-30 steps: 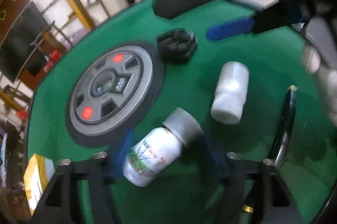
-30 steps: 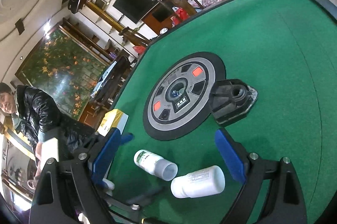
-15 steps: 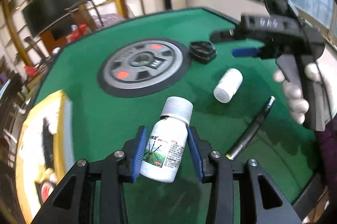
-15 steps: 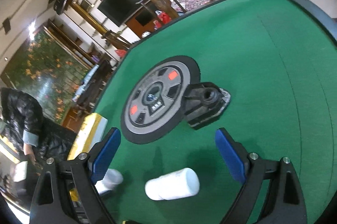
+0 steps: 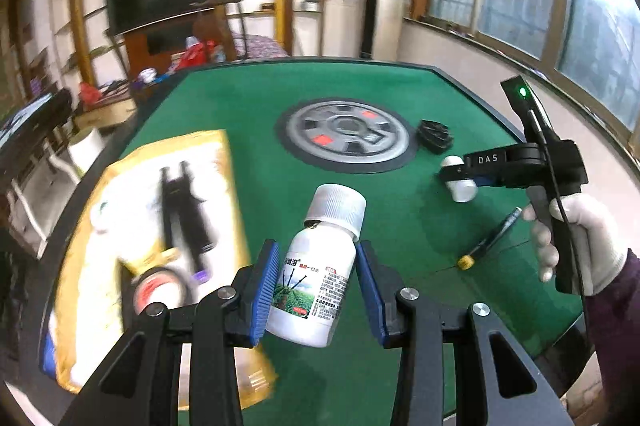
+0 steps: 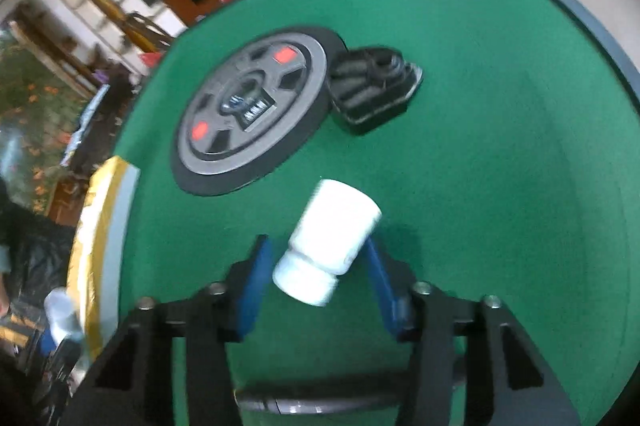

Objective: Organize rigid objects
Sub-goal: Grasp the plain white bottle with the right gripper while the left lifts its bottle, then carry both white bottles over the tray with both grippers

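My left gripper (image 5: 316, 266) is shut on a white bottle with a grey cap and a printed label (image 5: 312, 290). It holds the bottle upright above the green table (image 5: 400, 266), beside a yellow box (image 5: 224, 161). My right gripper (image 6: 318, 250) is down at the table with a plain white bottle (image 6: 336, 226) lying slantwise between its blue pads. Its jaws are closing on this bottle. In the left wrist view the right gripper (image 5: 476, 179) and its white bottle (image 5: 460, 187) appear at the right, held by a gloved hand (image 5: 580, 226).
A grey wheel-like disc (image 5: 346, 133) sits in the table's middle, with a black plastic part (image 5: 434, 137) right of it. A dark pen with a yellow end (image 5: 490, 240) lies near the gloved hand. The yellow box holds black tools and a tape roll (image 5: 160, 290).
My left gripper closed on the labelled bottle, lifted it upright and swung left toward the yellow box. My right gripper tipped down over the plain white bottle and narrowed its jaws around it.
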### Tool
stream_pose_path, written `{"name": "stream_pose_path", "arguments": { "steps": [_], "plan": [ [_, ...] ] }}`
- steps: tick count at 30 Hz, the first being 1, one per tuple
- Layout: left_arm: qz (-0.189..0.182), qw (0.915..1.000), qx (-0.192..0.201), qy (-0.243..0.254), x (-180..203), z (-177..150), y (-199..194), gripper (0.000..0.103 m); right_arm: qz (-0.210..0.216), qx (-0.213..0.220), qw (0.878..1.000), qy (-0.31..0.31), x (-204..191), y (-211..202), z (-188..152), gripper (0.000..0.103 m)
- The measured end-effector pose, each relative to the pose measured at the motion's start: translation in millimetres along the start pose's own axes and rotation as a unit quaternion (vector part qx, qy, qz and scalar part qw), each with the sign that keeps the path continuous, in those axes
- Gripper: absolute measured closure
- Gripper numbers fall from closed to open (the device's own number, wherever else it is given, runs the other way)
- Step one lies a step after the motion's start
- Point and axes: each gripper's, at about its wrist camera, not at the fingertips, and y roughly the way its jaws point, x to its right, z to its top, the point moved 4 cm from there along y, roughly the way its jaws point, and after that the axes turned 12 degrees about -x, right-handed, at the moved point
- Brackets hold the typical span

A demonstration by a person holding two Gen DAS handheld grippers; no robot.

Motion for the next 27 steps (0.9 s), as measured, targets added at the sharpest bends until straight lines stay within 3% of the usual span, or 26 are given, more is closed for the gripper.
{"name": "stream_pose_path", "arguments": {
  "steps": [2, 6, 10, 15, 20, 27],
  "plan": [
    [0.012, 0.9998, 0.003, -0.016, -19, -6, -4, 0.061, -0.029, 0.002, 1.0, -0.004, -7, 6, 1, 0.07],
    [0.027, 0.9979, 0.007, -0.058, -60, -13, -8, 0.061, -0.06, 0.016, 0.998, -0.025, -15, 6, -7, 0.071],
    [0.044, 0.9949, 0.01, -0.09, -89, -22, -10, 0.061, -0.023, 0.018, 0.999, -0.032, -25, -7, -16, 0.071],
    [0.048, 0.9914, -0.001, -0.122, -112, -31, -3, 0.061, 0.041, 0.03, 0.995, -0.088, -72, -33, -25, 0.07],
    [0.048, 0.9898, -0.012, -0.134, -120, -39, 3, 0.061, 0.093, 0.016, 0.985, -0.146, -135, -40, -40, 0.07],
    [0.029, 0.9861, -0.036, -0.159, -133, -47, 18, 0.061, 0.154, -0.046, 0.961, -0.226, -232, -21, -80, 0.07]
  ]
}}
